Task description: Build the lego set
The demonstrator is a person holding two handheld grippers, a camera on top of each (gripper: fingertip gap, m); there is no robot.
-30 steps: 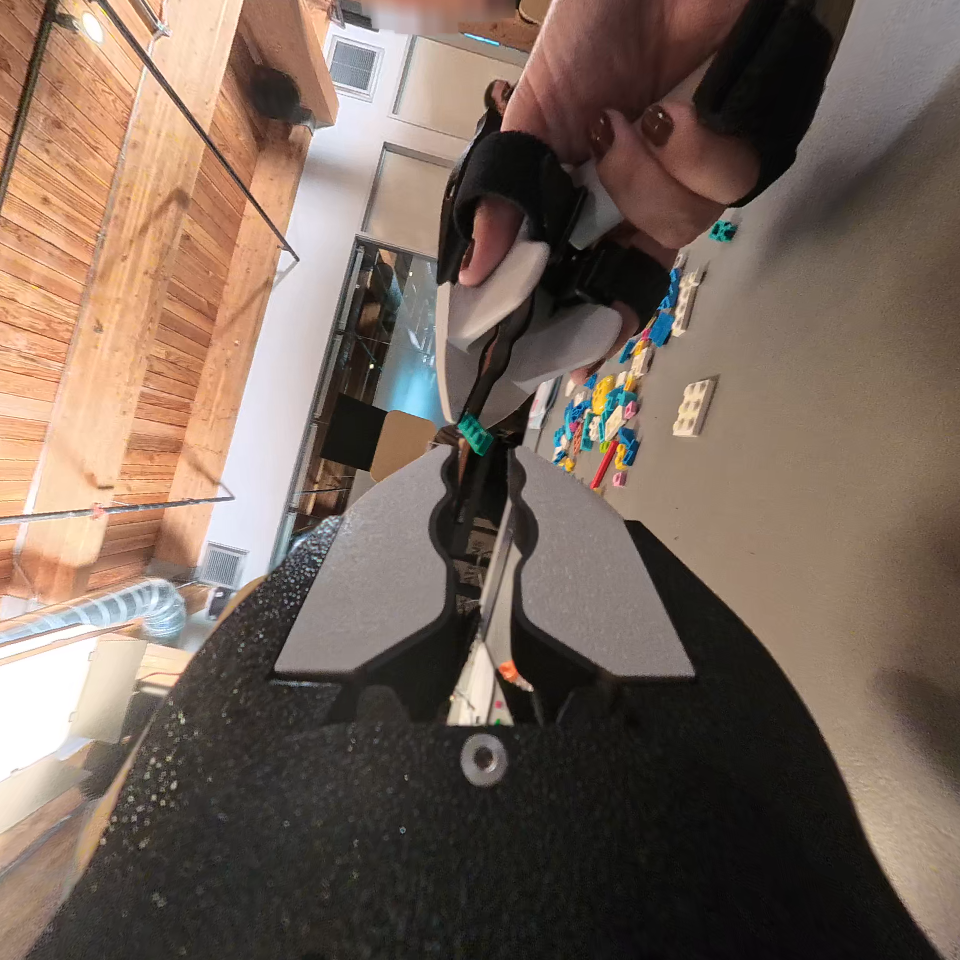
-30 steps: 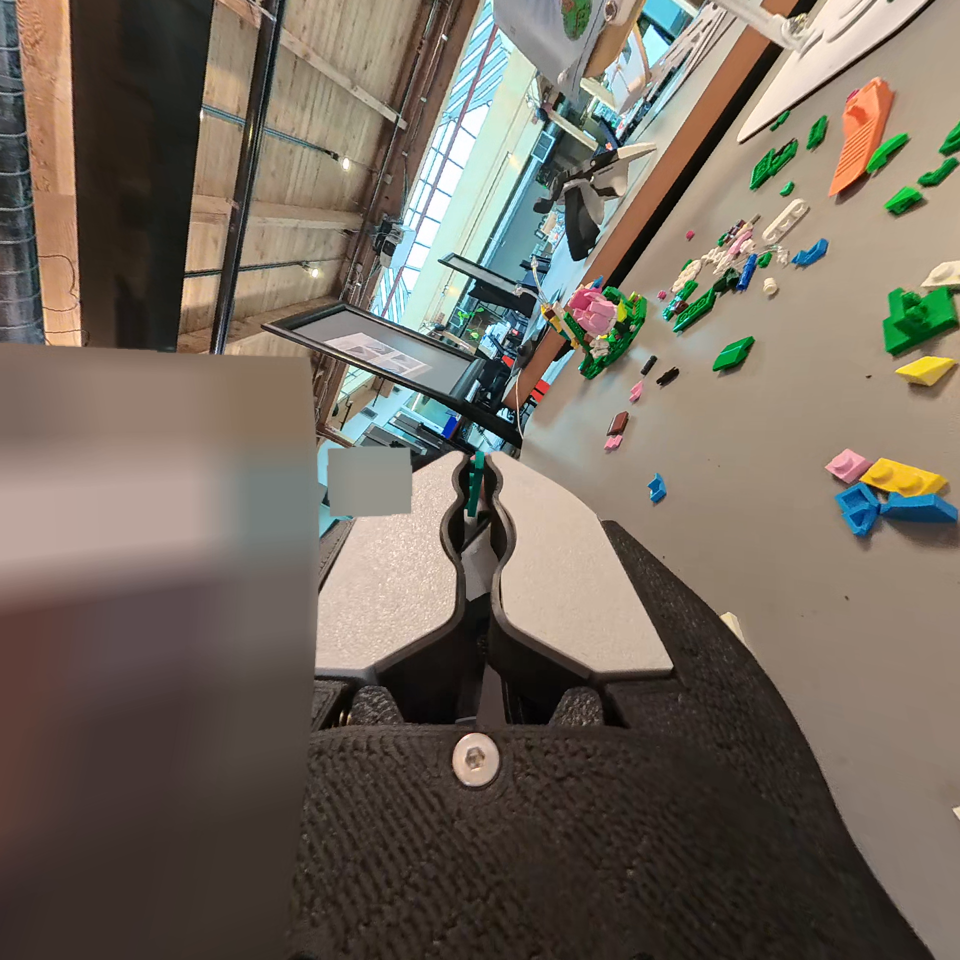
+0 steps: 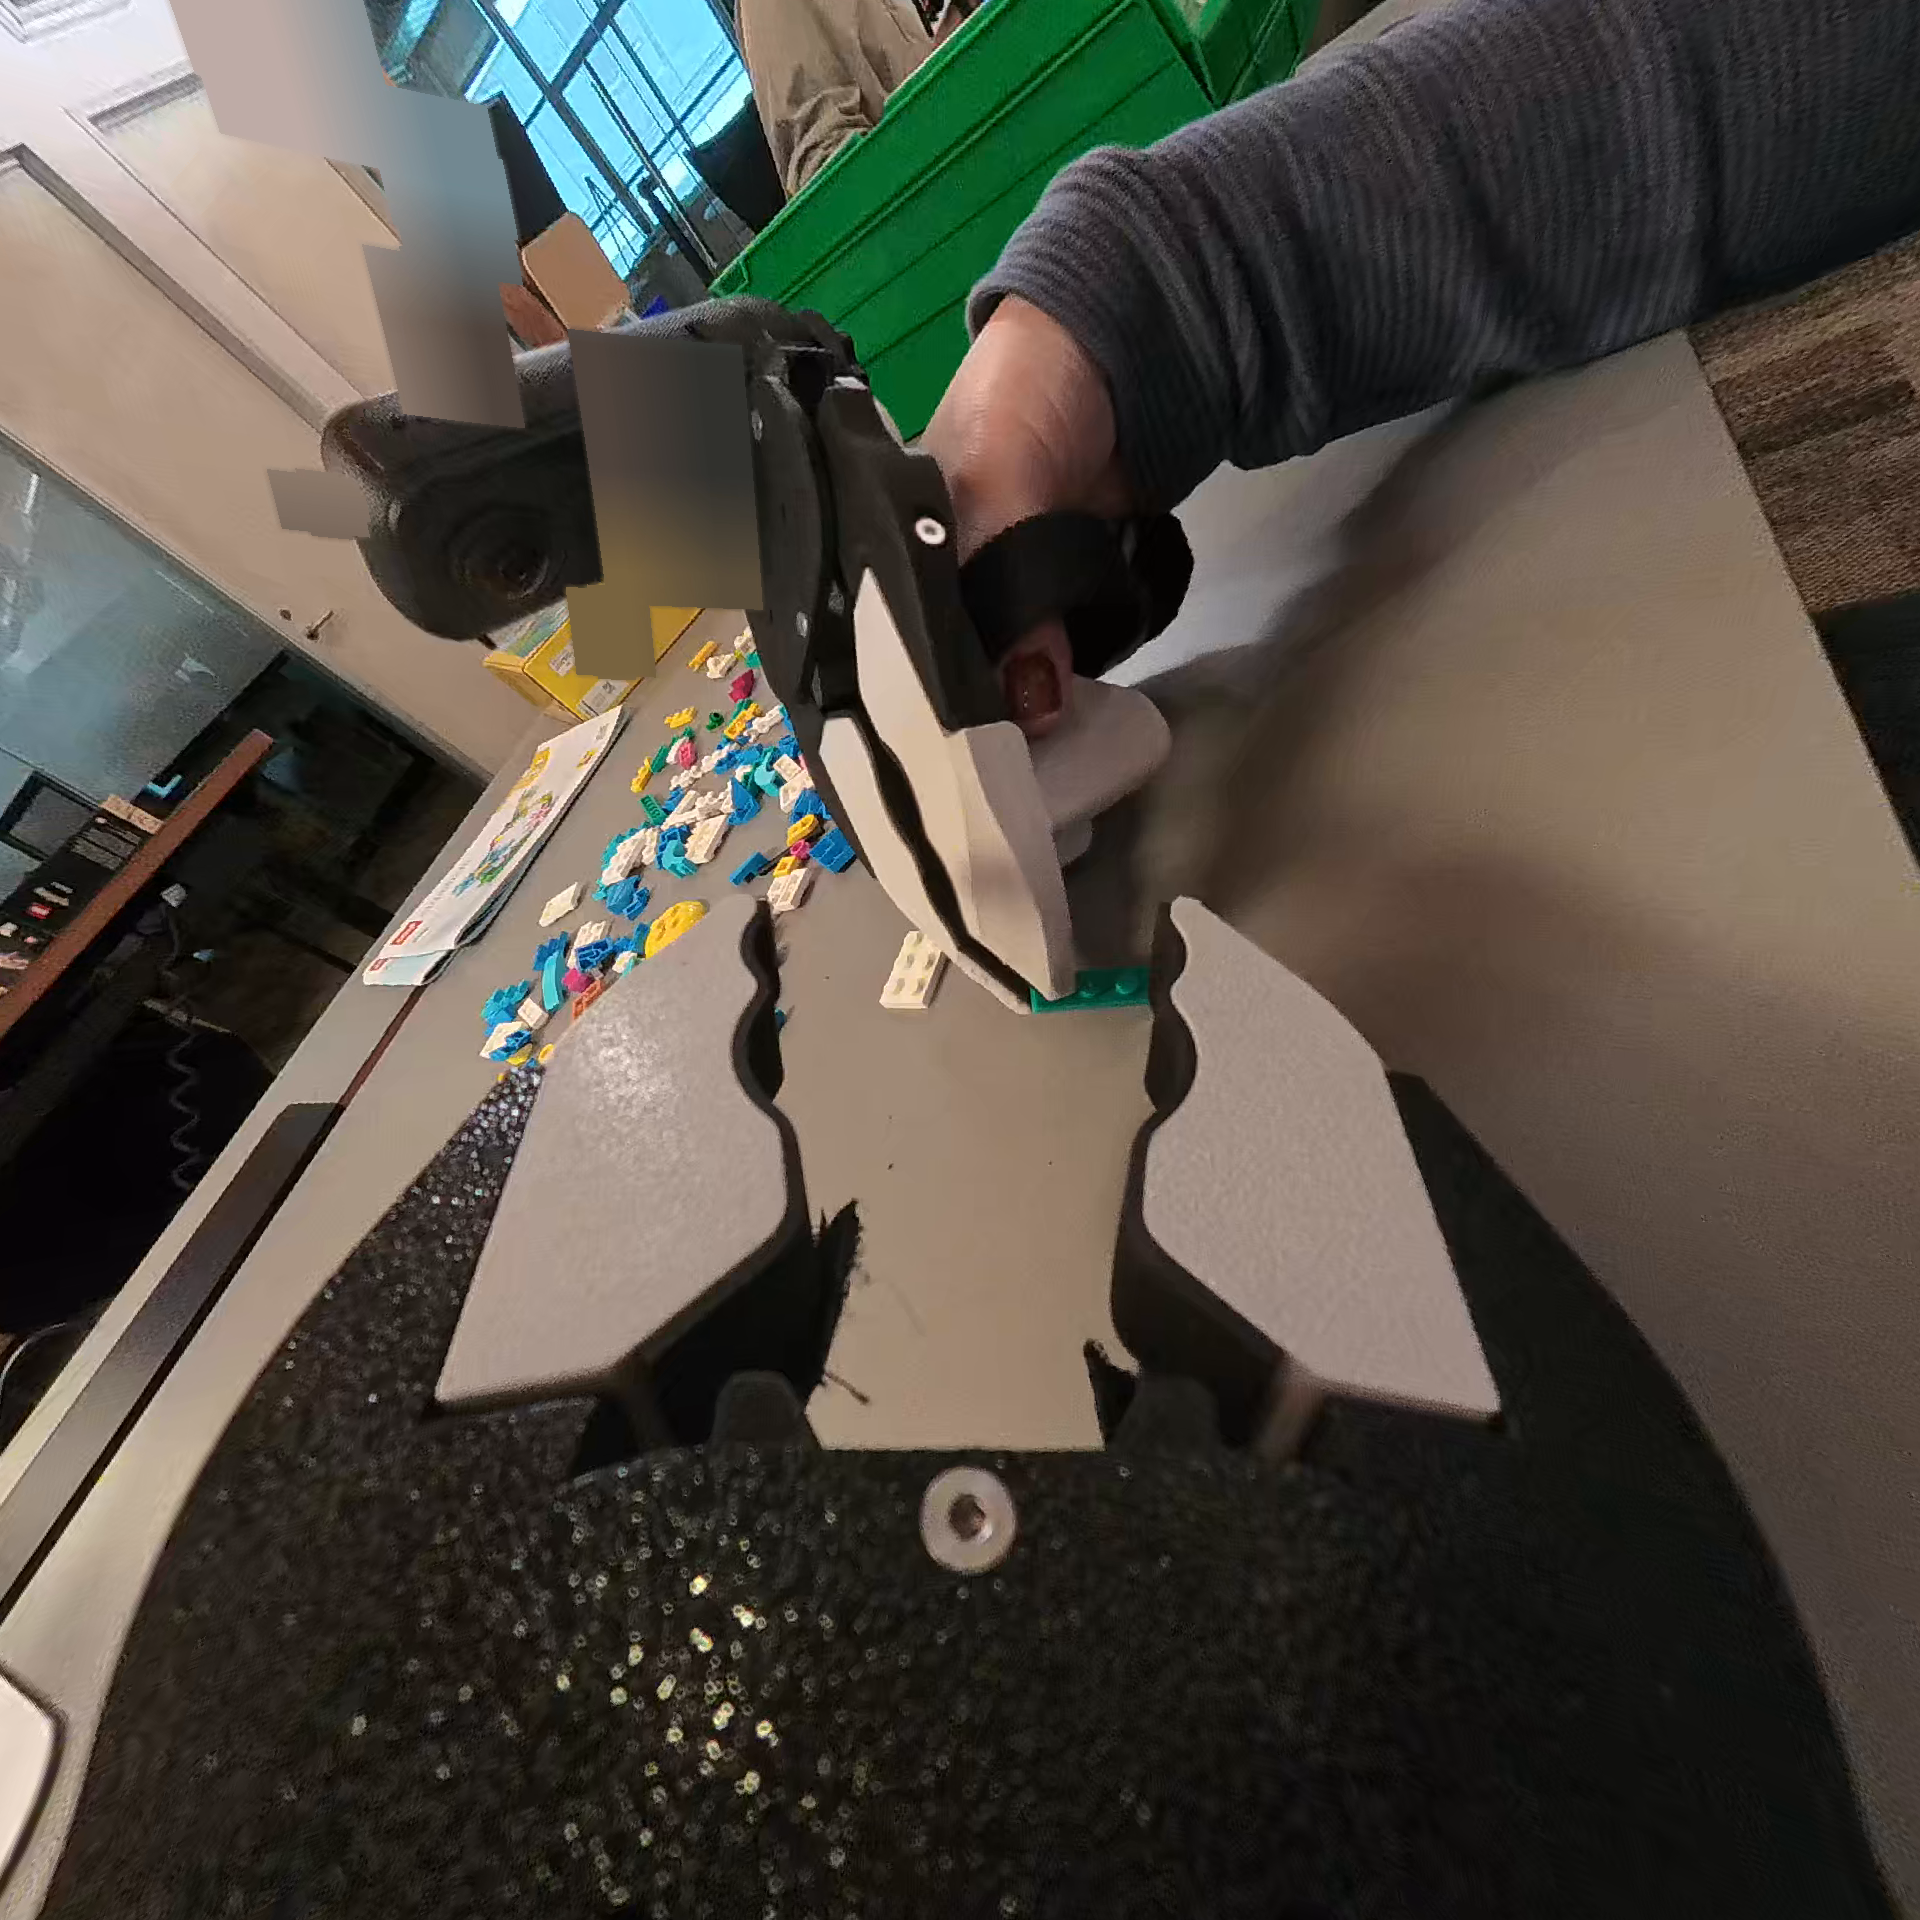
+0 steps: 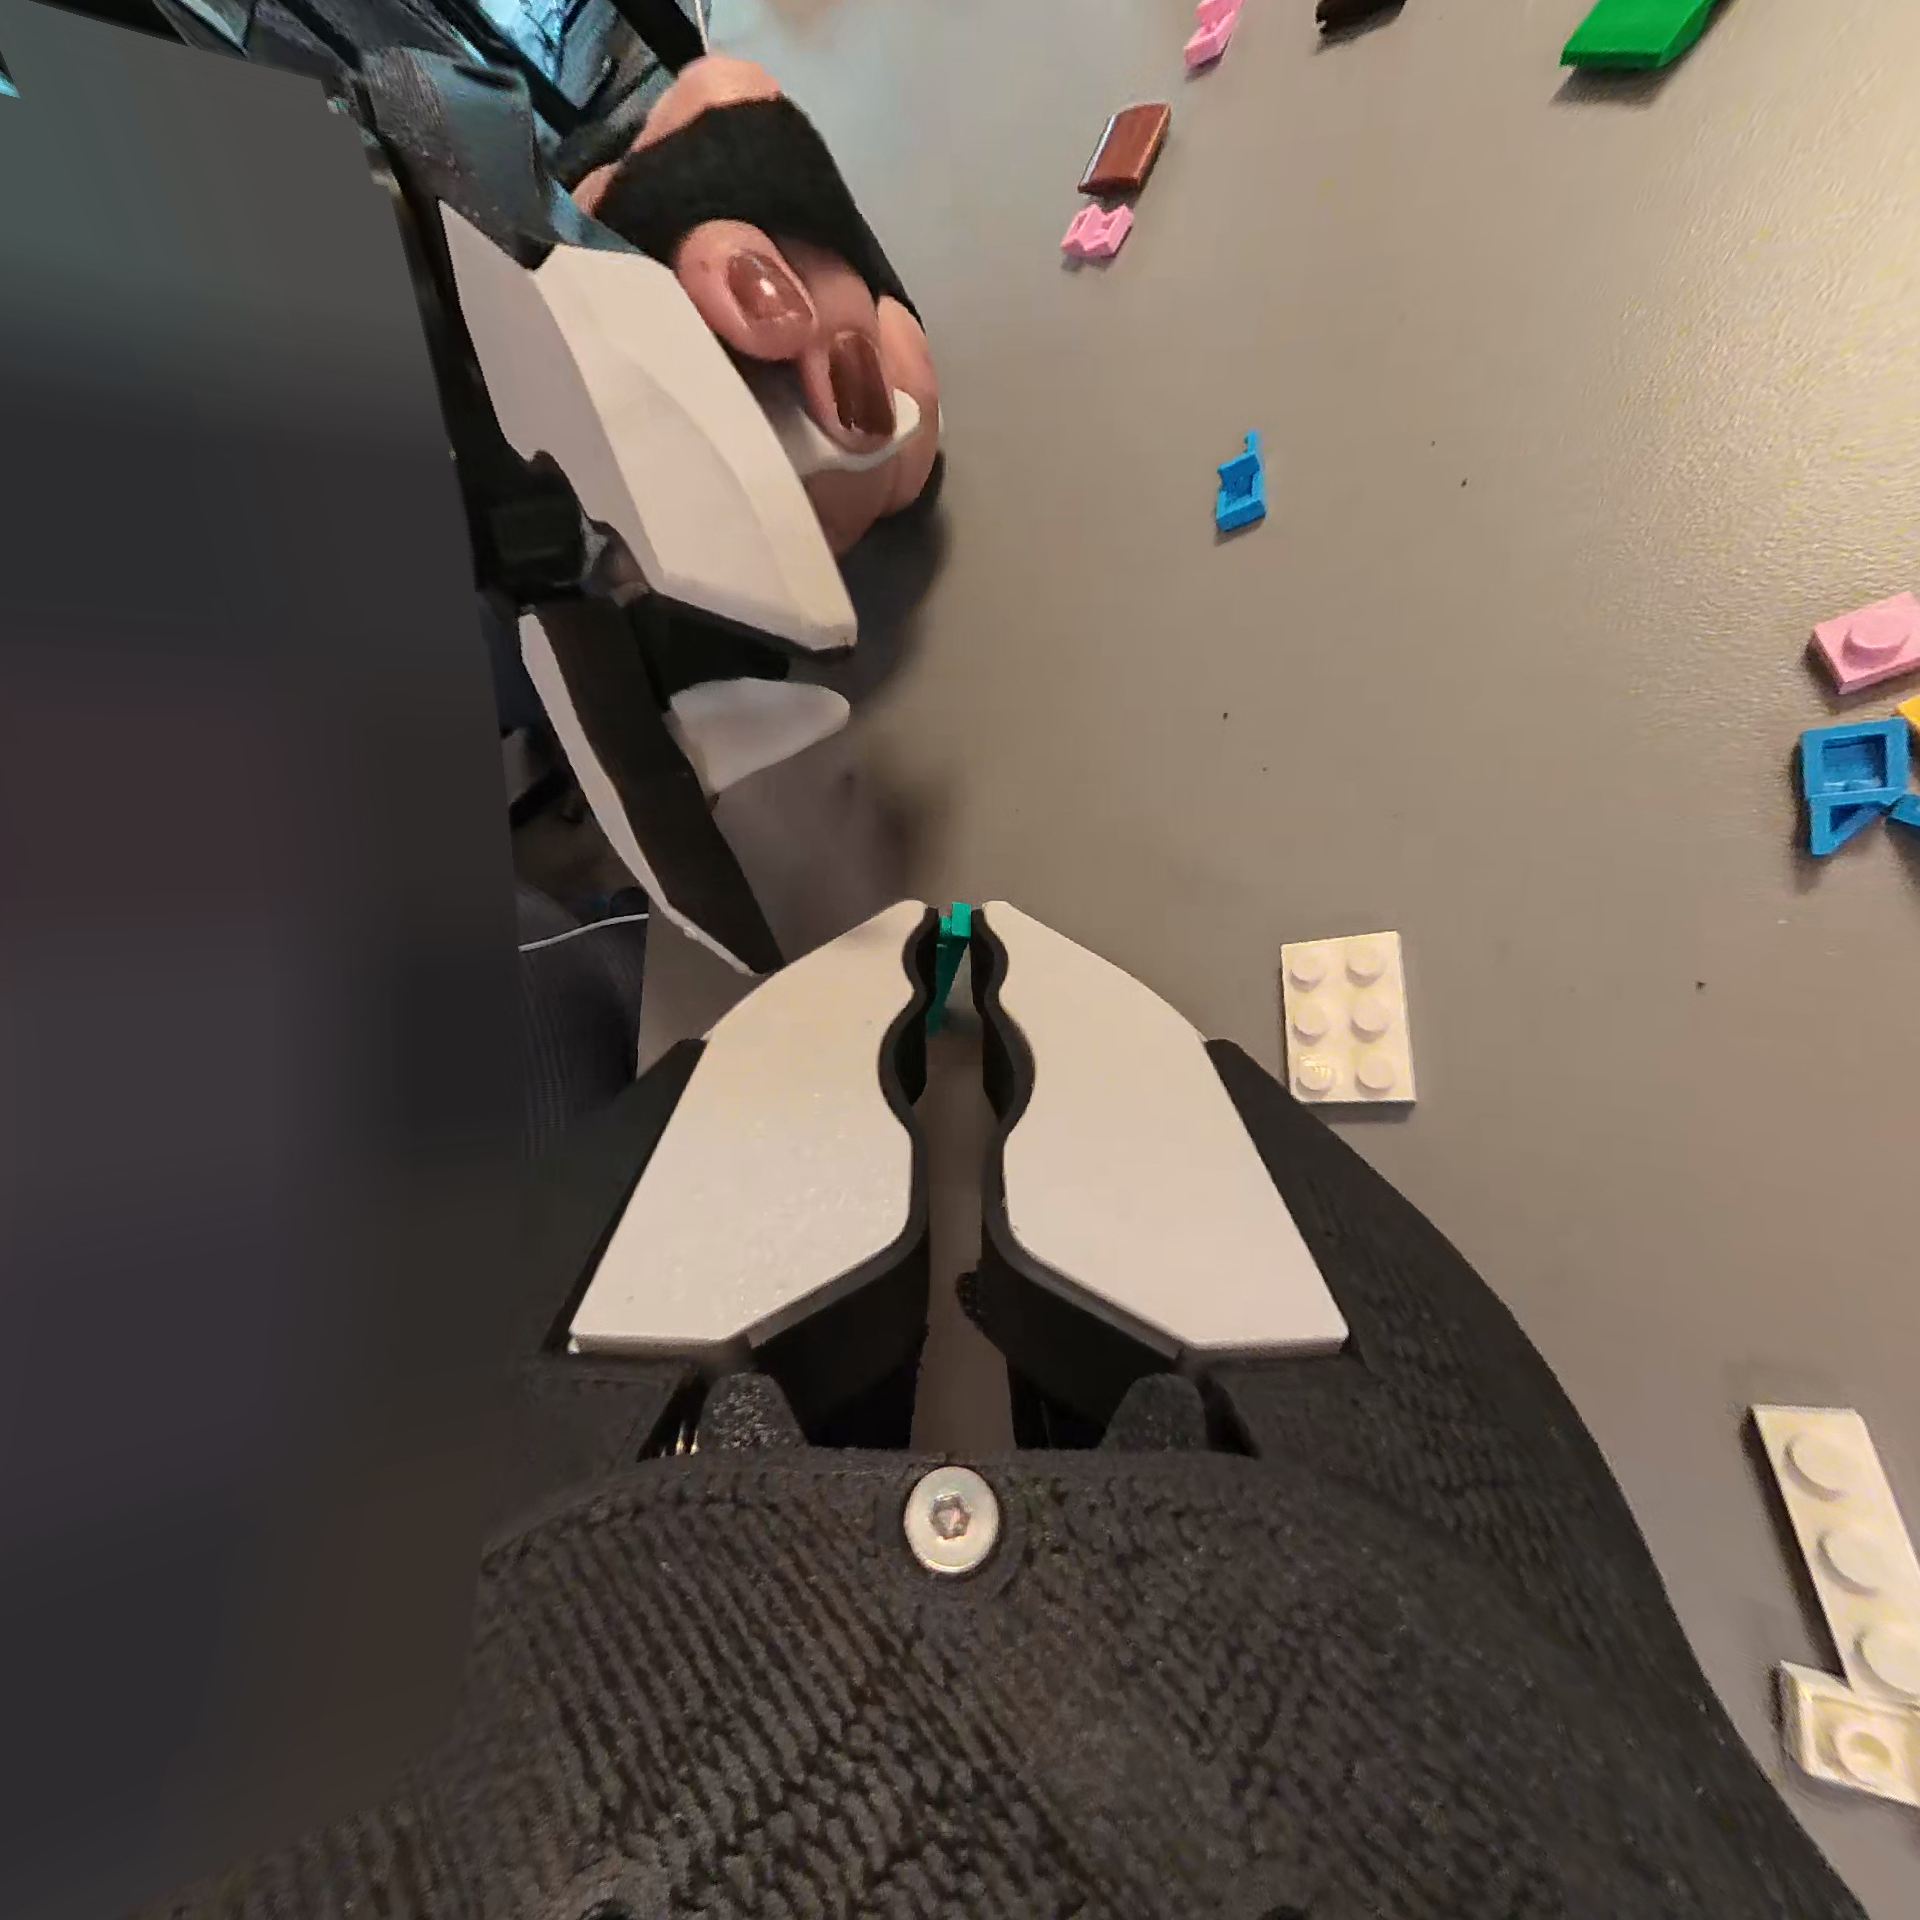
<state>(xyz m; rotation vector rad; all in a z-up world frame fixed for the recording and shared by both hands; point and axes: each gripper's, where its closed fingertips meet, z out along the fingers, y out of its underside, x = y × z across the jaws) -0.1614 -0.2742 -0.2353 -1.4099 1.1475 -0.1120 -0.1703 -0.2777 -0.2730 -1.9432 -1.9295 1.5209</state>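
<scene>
My right gripper [image 4: 954,914] is shut on a small teal plate [image 4: 951,961], held edge-on just above the grey table [image 4: 1455,623]. In the left wrist view the right gripper [image 3: 1023,987] points down, with the teal plate [image 3: 1091,987] sticking out sideways at table level. My left gripper [image 3: 966,925] is open wide and empty; its right fingertip is close to the teal plate. It also shows in the right wrist view [image 4: 842,675], open. A white 2x3 plate [image 4: 1345,1018] lies flat just right of my right gripper; in the left wrist view, this white plate [image 3: 914,971] is between my left fingers.
A pile of loose bricks [image 3: 707,810], an instruction booklet [image 3: 499,842] and a yellow box [image 3: 582,665] lie at the table's far left. Green bins [image 3: 987,177] stand behind. Blue pieces [image 4: 1236,488], pink pieces [image 4: 1870,644] and a long white plate [image 4: 1839,1548] lie to the right. Only a small space, under 4 cm, lies between the two pairs of fingers.
Both grippers have swung down from a raised, tilted pose to the table. My left gripper has opened wide. My right gripper still holds the teal plate.
</scene>
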